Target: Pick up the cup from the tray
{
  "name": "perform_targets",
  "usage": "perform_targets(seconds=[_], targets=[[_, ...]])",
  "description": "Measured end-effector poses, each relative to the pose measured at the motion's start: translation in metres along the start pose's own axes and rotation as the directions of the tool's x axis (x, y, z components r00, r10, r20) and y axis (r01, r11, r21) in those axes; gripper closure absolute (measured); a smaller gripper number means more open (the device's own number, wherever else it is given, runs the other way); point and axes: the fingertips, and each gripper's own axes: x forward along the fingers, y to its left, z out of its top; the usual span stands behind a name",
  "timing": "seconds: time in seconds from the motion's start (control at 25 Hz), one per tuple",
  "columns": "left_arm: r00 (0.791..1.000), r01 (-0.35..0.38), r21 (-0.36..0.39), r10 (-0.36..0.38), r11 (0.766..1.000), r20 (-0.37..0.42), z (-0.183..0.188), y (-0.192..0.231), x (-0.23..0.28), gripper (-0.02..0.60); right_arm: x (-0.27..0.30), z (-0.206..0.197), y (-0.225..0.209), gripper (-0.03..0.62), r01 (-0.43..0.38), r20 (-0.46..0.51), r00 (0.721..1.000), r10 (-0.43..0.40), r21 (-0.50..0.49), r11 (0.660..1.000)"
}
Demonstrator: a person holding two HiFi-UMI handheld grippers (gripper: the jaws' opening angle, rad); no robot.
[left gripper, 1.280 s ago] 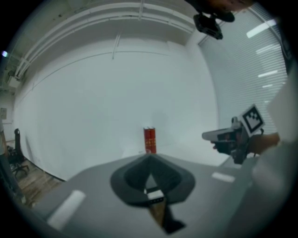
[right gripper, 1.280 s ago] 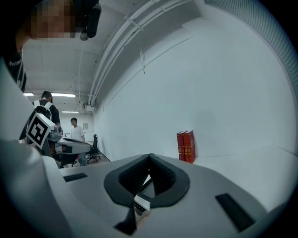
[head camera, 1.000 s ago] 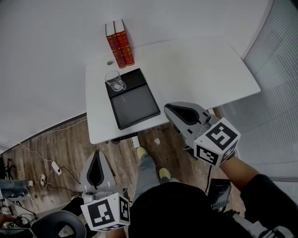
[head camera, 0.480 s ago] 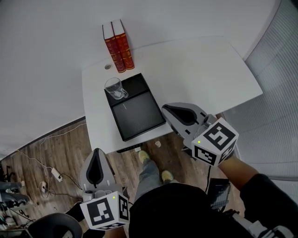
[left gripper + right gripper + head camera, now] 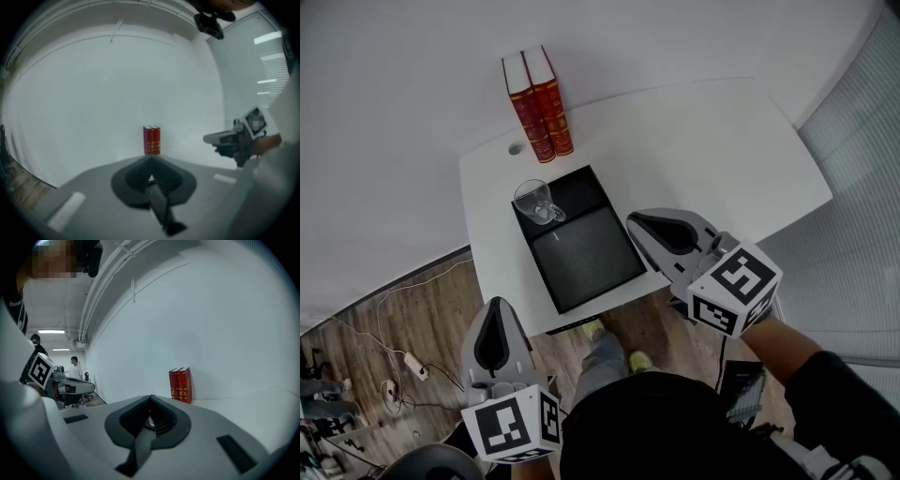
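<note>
**A:** Where is the glass cup [image 5: 534,201]?

**B:** Upright on the black tray [image 5: 586,258], in the tray's far left corner; its handle points toward the tray's near end; nothing touches it. The tray lies slantwise along the left side of the white table [image 5: 703,150]; its near end comes close to the table's near edge.

**A:** And the 2 grippers?

**B:** The left gripper [image 5: 495,314] hangs over the wooden floor [image 5: 422,300], off the table's near left corner and well apart from the cup; its jaws are clenched together with nothing between them. The right gripper [image 5: 642,222] sits above the table's near edge, just beside the tray's right side; its jaws also meet tip to tip, empty; its marker cube [image 5: 733,286] is at the rear.

**A:** Anything else on the table?

**B:** 2 red books [image 5: 538,105] stand side by side at the far left corner, by the wall; a small round hole [image 5: 517,148] lies just beside them.
</note>
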Motion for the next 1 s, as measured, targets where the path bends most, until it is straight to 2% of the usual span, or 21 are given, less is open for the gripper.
perform_targets(seconds=[0.6,1.0], targets=[[0.998,0.061,-0.033,-0.061,0.998,0.007,0.002,0.023,0.048,0.578,0.038,0.015,-0.019,0.580,0.059,-0.014,0.998,-0.060,-0.027,0.998],[0.995,0.095,-0.037,-0.093,0.995,0.039,0.016,0.057,0.074,0.578,0.075,0.032,-0.018,0.580,0.095,-0.010,0.995,-0.096,-0.047,0.994]])
